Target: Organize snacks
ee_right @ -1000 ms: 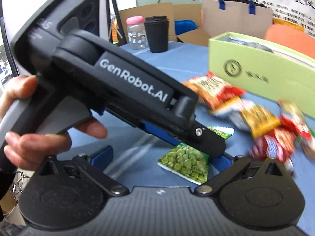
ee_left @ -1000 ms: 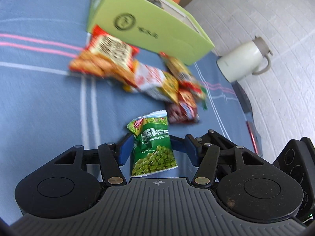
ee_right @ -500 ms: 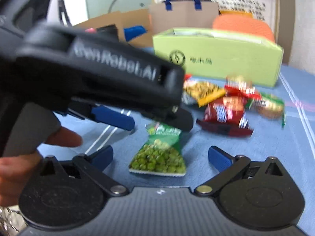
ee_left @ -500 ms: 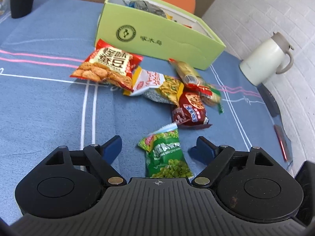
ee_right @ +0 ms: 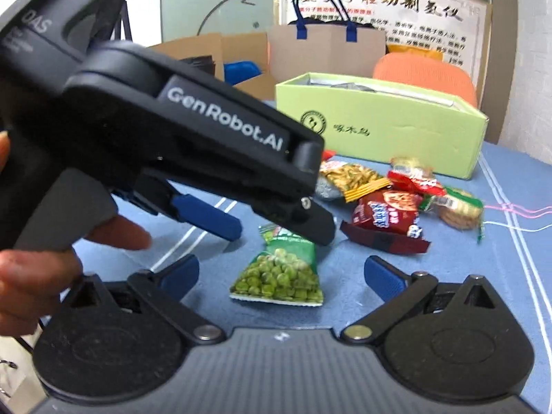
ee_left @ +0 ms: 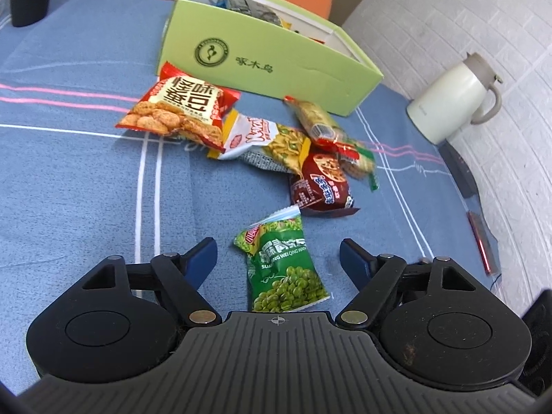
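The left gripper hangs wide open over the blue striped cloth of the desk, empty, its blue-padded fingers straddling the small green crinkly foil packet of peas. That packet lies flat at twelve o'clock between them, close in, touching neither pad, its long axis running roughly along the gripper's reach, tilted slightly toward eleven. The right gripper is likewise open and empty, with the same packet at its twelve o'clock; which is nearer I cannot tell. Further out, from eleven to one o'clock, lie a glossy red biscuit bag, a white and yellow pouch and a dark red wrapper, loosely overlapping. Beyond stands the open lime-green cardboard box, probably the destination. The thin film will likely crumple, so a mid-body pinch seems wise.
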`<state>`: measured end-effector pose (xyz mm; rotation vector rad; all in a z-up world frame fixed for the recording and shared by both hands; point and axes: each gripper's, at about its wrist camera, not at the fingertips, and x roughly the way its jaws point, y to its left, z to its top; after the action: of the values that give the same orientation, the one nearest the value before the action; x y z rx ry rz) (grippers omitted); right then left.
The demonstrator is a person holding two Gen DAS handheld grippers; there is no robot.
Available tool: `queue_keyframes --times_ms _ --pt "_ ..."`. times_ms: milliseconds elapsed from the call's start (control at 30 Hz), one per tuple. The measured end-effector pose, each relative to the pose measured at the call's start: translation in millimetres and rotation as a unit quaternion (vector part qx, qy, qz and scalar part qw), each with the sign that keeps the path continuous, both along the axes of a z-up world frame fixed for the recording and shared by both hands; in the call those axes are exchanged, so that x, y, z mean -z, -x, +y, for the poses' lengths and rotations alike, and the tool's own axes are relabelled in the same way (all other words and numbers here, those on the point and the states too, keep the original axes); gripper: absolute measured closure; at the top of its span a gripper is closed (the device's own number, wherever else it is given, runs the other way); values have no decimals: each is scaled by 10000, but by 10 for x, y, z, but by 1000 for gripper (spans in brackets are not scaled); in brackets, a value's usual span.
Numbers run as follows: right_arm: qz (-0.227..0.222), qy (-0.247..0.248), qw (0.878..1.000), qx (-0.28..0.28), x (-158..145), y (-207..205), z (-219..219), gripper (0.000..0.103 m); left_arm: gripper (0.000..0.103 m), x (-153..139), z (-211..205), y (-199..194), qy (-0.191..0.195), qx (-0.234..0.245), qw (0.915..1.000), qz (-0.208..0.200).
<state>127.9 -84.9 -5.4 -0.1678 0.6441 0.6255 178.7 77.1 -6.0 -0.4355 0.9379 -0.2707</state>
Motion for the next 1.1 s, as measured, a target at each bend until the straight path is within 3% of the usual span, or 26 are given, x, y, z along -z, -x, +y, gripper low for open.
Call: queue_keyframes --times_ms 133,167,233,367,567,800,967,1100 --pt "-28 58 9999 -113 47 -13 -46 39 58 78 -39 3 26 170 9998 33" --pt "-21 17 9999 -105 39 -12 -55 42 84 96 -60 3 17 239 9997 33" --pt "-9 -20 9999 -109 18 -15 -86 43 89 106 -66 12 61 210 9998 20" --pt "-294 -14 9995 -61 -162 37 -177 43 91 -37 -78 -21 285 210 9993 -111" --pt "-995 -83 9950 -48 -626 -263 -310 41 91 -586 -159 -323 340 328 9955 -816" --pt "-1393 -120 9902 5 -872 -1405 -357 41 90 -984 -265 -1375 208 200 9915 -1271" --pt "-1257 -129 9918 174 -782 -2142 -463 40 90 -968 -460 -2179 29 240 9936 -1101" --pt "-1043 -58 9942 237 -664 -2466 -516 38 90 -813 -601 -2634 -97 359 9953 -896"
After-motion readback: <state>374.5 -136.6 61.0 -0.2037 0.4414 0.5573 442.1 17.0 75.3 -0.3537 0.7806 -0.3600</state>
